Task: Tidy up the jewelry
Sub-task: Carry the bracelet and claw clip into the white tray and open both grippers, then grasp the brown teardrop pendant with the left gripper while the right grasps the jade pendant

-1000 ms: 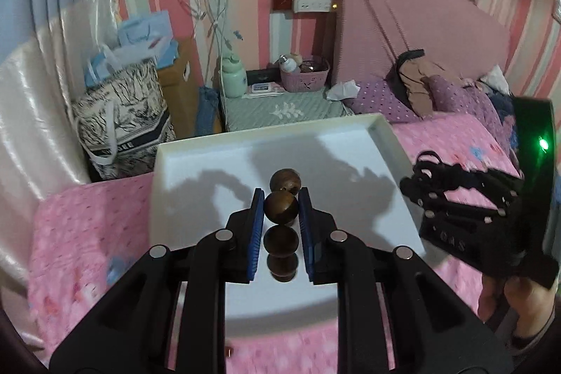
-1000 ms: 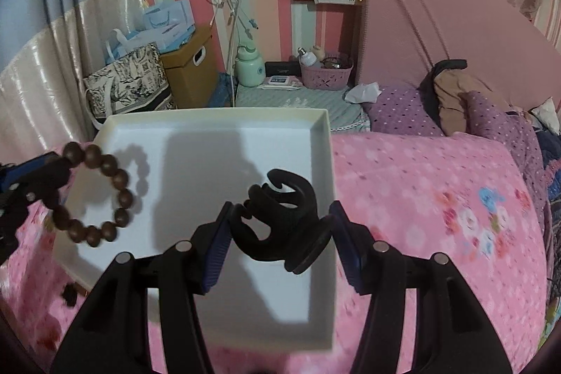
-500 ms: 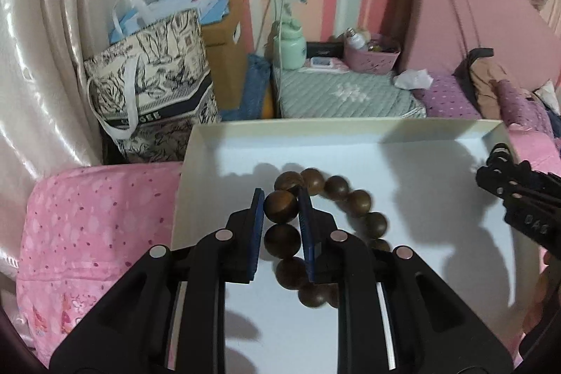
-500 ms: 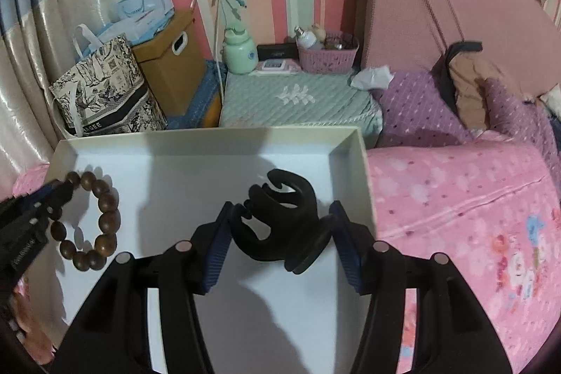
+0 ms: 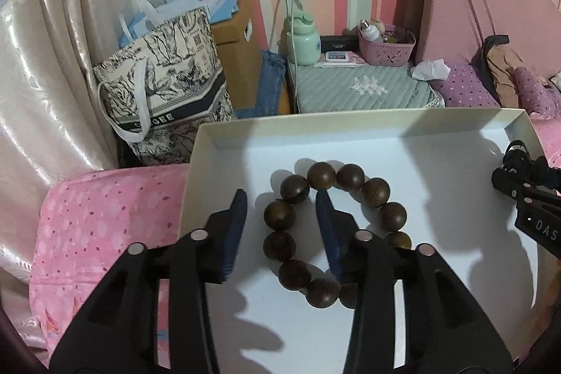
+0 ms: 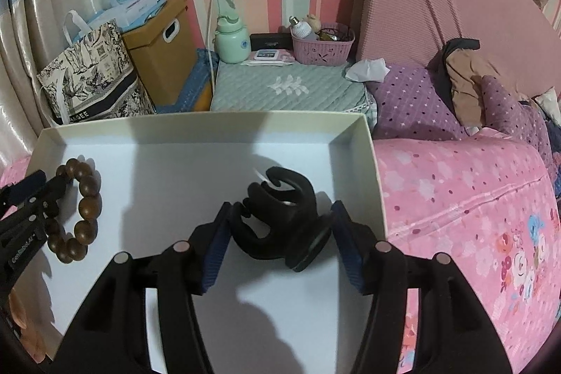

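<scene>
In the left wrist view we see the left gripper [image 5: 281, 216] low over a shallow white tray [image 5: 350, 123] that fills the lower centre of the frame, resting on a pink floral bedspread [image 5: 105, 216]. Its jaws have just been opening: the blue pads [image 5: 236, 230] now stand apart, one clear of the bead bracelet [image 5: 333, 233] on its left, the other inside the ring of beads, so that the ring's left side lies between them untouched. The bracelet (dark brown wooden beads) lies flat on the tray floor in the middle of the frame.

In the right wrist view we see the right gripper [image 6: 278, 242] at lower centre, over the right half of the same tray. A black claw hair clip [image 6: 280, 223] sits between its pads; the jaws have just been opening a little, and we cannot tell whether the pads still press on the clip or only flank it. The clip's prongs point toward the top of the frame.

At the left edge of that view the left gripper reaches in beside the bracelet. Behind the tray, upper left, stands a printed tote bag [image 6: 91, 79], and at upper centre a pale green bottle [image 6: 231, 41].
</scene>
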